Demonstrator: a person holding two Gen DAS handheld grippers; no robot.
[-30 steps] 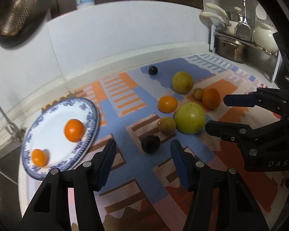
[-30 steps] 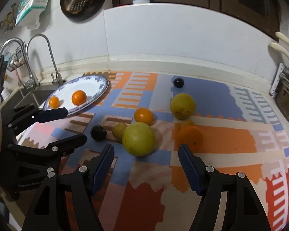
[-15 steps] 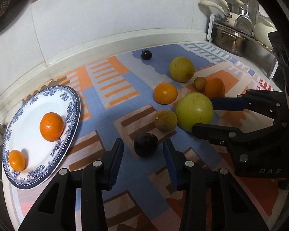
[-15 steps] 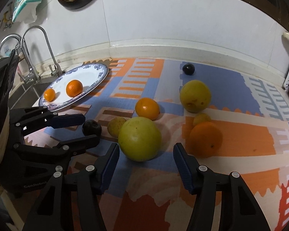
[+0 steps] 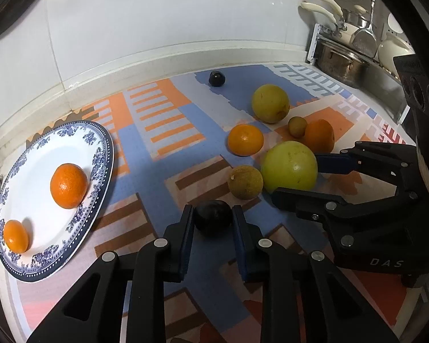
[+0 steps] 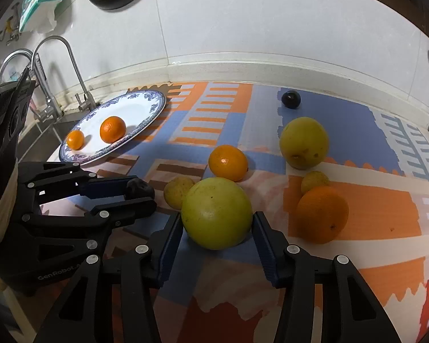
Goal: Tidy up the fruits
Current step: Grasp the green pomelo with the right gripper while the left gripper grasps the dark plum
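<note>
- Pinching a dark plum point(image 5: 213, 217) between its blue pads, the left gripper point(image 5: 211, 223) slants down at the patterned mat point(image 5: 168, 188); the plum sits on the mat.
- Beside it, the right gripper point(image 6: 218, 230) also slants down, its jaws closing around the big yellow-green fruit point(image 6: 216, 213); the pads look to be at its sides, but whether they press on it cannot be told.
- Near this fruit lies a small brownish-yellow fruit point(image 5: 245, 182), touching it or nearly so.
- Farther on are two oranges on the mat point(image 5: 245, 140) point(image 5: 319, 135), a second small brownish fruit point(image 5: 297, 126), a second big yellow fruit point(image 5: 270, 103), and, farthest, a second dark plum point(image 5: 216, 78).
- To the left, a blue-rimmed plate point(image 5: 100, 154) holds two more oranges point(image 5: 68, 181) point(image 5: 15, 235).
- Counted: four oranges, two plums, two big yellow fruits, two small brownish ones.
</note>
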